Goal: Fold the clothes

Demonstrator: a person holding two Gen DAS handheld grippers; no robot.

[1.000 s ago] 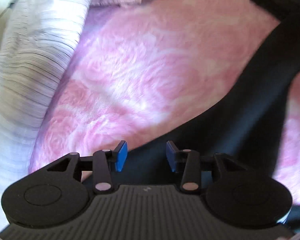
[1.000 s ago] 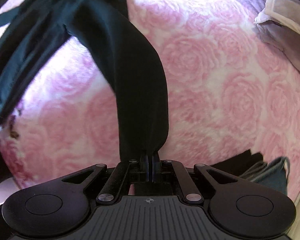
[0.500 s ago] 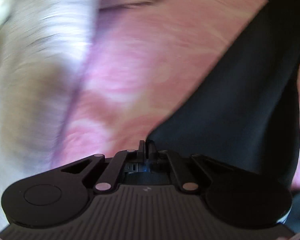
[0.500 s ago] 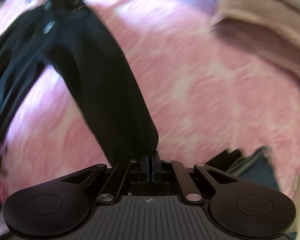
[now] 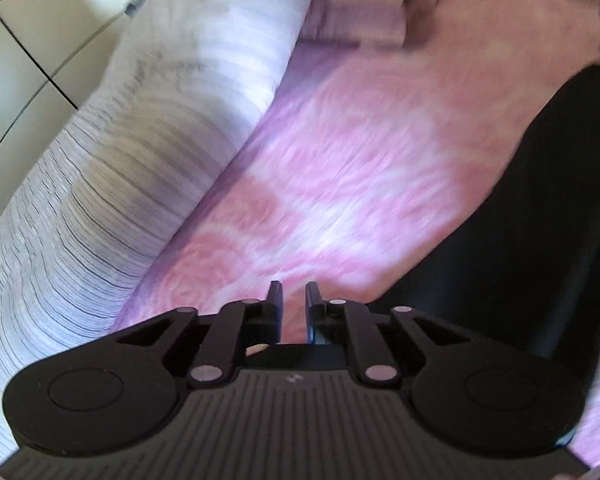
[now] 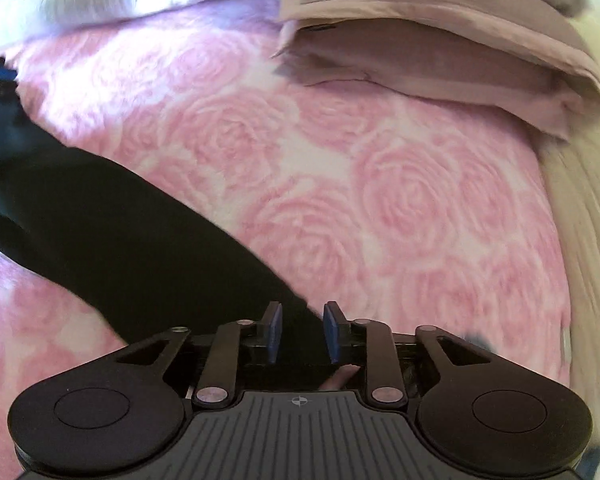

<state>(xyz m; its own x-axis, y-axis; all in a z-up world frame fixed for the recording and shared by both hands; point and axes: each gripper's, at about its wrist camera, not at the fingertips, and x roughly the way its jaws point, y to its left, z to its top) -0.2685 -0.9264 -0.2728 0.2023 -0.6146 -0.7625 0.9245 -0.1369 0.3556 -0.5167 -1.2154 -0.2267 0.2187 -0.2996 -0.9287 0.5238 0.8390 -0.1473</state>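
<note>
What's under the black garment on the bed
The black garment lies on the pink rose-patterned blanket, which shows along both its edges. Whatever sits directly beneath the dark cloth is covered and cannot be seen.

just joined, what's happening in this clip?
A person with a handheld gripper in each hand is folding a black garment on a pink rose-patterned blanket. The right gripper is opening its jaws, with the garment's end lying between them. The left gripper is opening too, only a narrow gap so far, with bare blanket in the gap and the garment off to its right. A striped white duvet and a mauve pillow lie along the edges.
</note>
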